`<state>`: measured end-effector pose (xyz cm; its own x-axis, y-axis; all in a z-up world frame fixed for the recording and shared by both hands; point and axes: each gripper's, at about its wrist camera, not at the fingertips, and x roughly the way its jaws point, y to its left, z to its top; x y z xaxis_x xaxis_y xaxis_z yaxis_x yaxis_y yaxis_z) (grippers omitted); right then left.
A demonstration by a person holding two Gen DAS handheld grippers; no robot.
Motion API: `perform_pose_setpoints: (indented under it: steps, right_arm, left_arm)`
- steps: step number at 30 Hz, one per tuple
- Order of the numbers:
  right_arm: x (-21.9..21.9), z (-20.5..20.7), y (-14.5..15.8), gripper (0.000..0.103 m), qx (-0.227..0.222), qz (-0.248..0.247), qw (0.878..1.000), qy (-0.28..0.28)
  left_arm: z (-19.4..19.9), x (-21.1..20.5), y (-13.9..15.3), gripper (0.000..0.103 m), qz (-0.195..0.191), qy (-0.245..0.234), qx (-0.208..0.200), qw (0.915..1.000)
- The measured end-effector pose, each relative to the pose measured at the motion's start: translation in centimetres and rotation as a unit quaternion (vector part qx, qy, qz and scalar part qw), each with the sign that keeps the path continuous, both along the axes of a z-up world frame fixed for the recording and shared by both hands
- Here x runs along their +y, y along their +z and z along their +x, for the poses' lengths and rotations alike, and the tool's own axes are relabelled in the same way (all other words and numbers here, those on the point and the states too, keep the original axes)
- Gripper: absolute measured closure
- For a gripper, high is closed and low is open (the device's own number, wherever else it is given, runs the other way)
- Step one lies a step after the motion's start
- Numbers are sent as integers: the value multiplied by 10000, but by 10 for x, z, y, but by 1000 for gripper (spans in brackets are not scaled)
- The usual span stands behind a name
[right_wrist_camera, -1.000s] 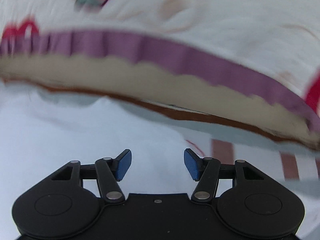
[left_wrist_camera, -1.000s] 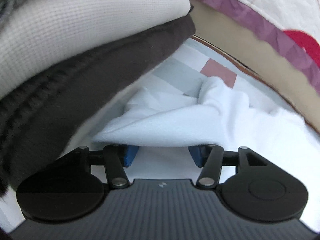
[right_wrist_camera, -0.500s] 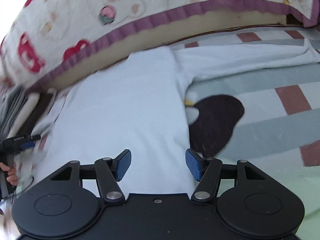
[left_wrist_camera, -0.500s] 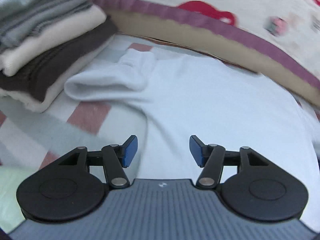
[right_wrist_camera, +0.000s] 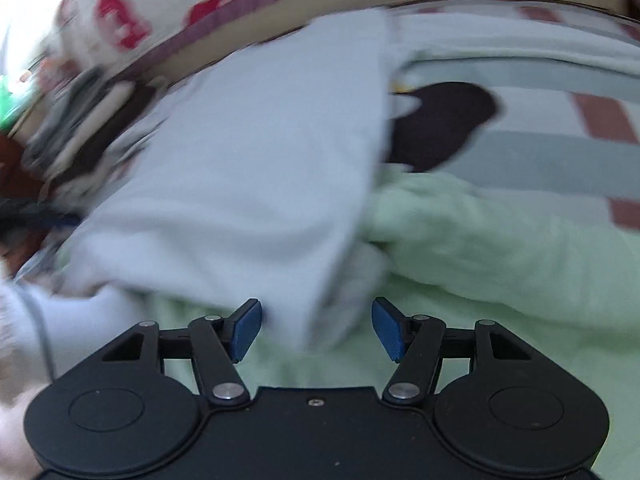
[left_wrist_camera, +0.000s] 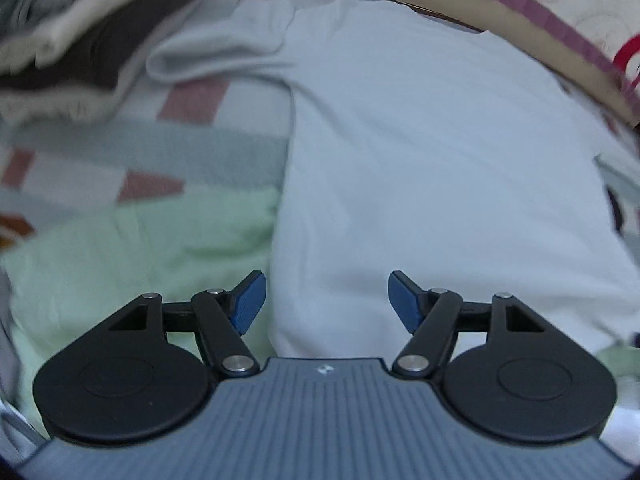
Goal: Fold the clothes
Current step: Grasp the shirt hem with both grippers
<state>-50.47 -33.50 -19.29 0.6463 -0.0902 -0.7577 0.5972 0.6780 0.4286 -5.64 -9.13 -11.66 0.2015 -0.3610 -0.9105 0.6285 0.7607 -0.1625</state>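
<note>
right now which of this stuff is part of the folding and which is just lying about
Job in hand:
pale blue garment
left gripper, jaws open
right gripper, jaws open

Lying about:
stack of folded clothes
green blanket
patterned cushion

Striped bed sheet (left_wrist_camera: 80, 152), grey, white and brick-red bands, fills left of frame. Pale green blanket (left_wrist_camera: 132, 248) bunched at lower left. Cartoon-print quilt (left_wrist_camera: 580, 4) with purple trim along upper right edge. Dark animal motif (right_wrist_camera: 440, 120) on sheet, right-centre.
</note>
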Motion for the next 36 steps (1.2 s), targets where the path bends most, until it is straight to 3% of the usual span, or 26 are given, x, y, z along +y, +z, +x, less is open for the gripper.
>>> perform_pose_setpoints:
  steps: [2,4,6,7,8,11,17,23,26,28,30,36]
  right_arm:
    - [-3,6,8,42,-224,-101,9997,97]
    - [-6,11,16,90,-448,-202,9986,195]
    - [-10,17,23,90,-671,-303,9969,292]
    - [-11,20,27,91,-783,-353,9957,340]
    - [-13,22,31,91,-894,-403,9944,389]
    - [-18,31,43,92,-1227,-554,9895,533]
    - [-29,50,65,93,-1845,-833,9764,756]
    - [-55,104,48,93,-1567,-720,9850,-99]
    - [-55,120,58,93,-1983,-497,9789,25]
    - [-55,129,66,93,-1897,-675,9794,161]
    - [-57,138,71,93,-1766,-833,9805,214]
    - [-103,157,42,93,-699,-908,9871,-1116]
  left_arm:
    - [-6,5,-4,34,-22,63,225,9997]
    - [-12,-3,-11,34,21,-24,455,9990]
    - [-16,-17,-15,44,-87,-277,364,9989]
    - [-18,-25,-17,79,-139,-409,243,9988]
    - [-19,-31,-19,93,-65,-506,71,9987]
    - [-23,-47,-23,94,31,-695,-300,9971]
    - [-17,-67,-25,94,0,-696,-552,9960]
    - [-7,-59,-25,90,-733,-113,-307,9968]
    - [-16,-48,-17,89,-1019,-86,-204,9946]
    - [-18,-53,-12,98,-950,-206,-428,9943]
    - [-14,-63,-7,99,-877,-329,-778,9926]
    - [21,-94,-7,101,-844,-146,-1095,9903]
